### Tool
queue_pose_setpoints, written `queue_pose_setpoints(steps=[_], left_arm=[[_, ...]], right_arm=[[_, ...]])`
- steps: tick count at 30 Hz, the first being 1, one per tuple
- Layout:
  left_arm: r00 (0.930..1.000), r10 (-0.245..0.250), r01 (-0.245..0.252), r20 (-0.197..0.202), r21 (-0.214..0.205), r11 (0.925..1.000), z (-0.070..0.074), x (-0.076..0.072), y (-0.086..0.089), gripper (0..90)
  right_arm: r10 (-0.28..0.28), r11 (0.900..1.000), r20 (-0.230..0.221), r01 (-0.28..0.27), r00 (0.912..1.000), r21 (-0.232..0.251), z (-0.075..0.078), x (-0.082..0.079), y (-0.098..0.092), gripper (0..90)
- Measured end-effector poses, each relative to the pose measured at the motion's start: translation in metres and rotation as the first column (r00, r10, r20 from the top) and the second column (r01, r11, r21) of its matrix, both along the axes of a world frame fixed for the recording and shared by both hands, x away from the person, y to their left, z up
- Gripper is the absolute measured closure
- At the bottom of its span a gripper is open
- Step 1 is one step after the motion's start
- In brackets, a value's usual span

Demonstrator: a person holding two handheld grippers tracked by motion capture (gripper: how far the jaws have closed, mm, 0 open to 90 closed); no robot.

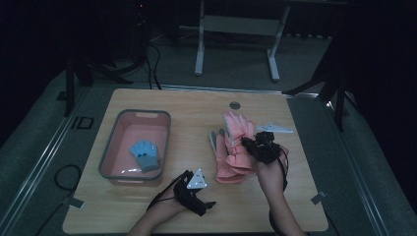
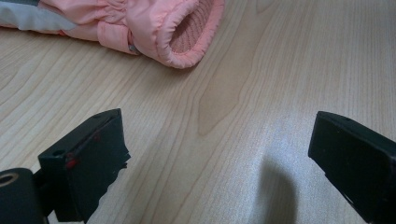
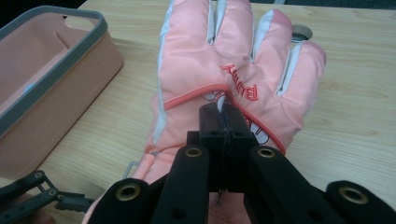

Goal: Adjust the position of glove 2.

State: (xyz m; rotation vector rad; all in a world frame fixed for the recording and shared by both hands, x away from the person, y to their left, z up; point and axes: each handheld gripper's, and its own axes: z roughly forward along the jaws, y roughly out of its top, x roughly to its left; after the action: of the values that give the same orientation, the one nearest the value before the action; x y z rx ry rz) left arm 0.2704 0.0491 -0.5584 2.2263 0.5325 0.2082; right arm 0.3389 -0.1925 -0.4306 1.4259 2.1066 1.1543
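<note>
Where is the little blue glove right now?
In the high view, the small blue knitted glove lies inside the pink plastic basket with a grey rim, on the table's left side, away from the pink padded gloves.

Pink bin with blue glove

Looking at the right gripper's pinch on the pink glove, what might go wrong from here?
The right gripper is shut on just a small fold of the top pink glove, so the slick fabric could slip free.

A second pink glove lies right beneath it on the table; it may get dragged along or shifted.

If the glove is bound for the pink bin, it could snag the rim, and a blue glove already lies inside.
</note>
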Motion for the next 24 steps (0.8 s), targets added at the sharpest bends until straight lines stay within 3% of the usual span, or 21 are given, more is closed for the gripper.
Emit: queue_pose_setpoints(steps=[11, 14, 21, 24], left_arm=[[1.0, -0.002, 0.002, 0.007, 0.017, 0.9999, 0.0, 0.0, -0.001, 4.3], [1.0, -0.002, 0.002, 0.007, 0.017, 0.9999, 0.0, -0.001, -0.001, 4.3], [1.0, -0.005, 0.004, 0.006, 0.018, 0.9998, 0.0, -0.001, 0.0, 4.3], [1.0, -0.004, 0.004, 0.007, 0.017, 0.9998, 0.0, 0.0, 0.0, 4.3]], right_arm=[[-0.019, 0.9993, -0.058, 0.017, 0.9981, -0.032, -0.03, 0.004, 0.026, 88.9], [-0.019, 0.9976, -0.069, 0.014, 0.9974, -0.068, -0.04, 0.007, 0.034, 88.7], [0.016, 0.9945, -0.098, -0.025, 0.9951, -0.101, -0.063, 0.015, 0.04, 85.6], [0.042, 0.9943, -0.087, -0.05, 0.9953, -0.094, -0.06, 0.014, 0.038, 80.5]])
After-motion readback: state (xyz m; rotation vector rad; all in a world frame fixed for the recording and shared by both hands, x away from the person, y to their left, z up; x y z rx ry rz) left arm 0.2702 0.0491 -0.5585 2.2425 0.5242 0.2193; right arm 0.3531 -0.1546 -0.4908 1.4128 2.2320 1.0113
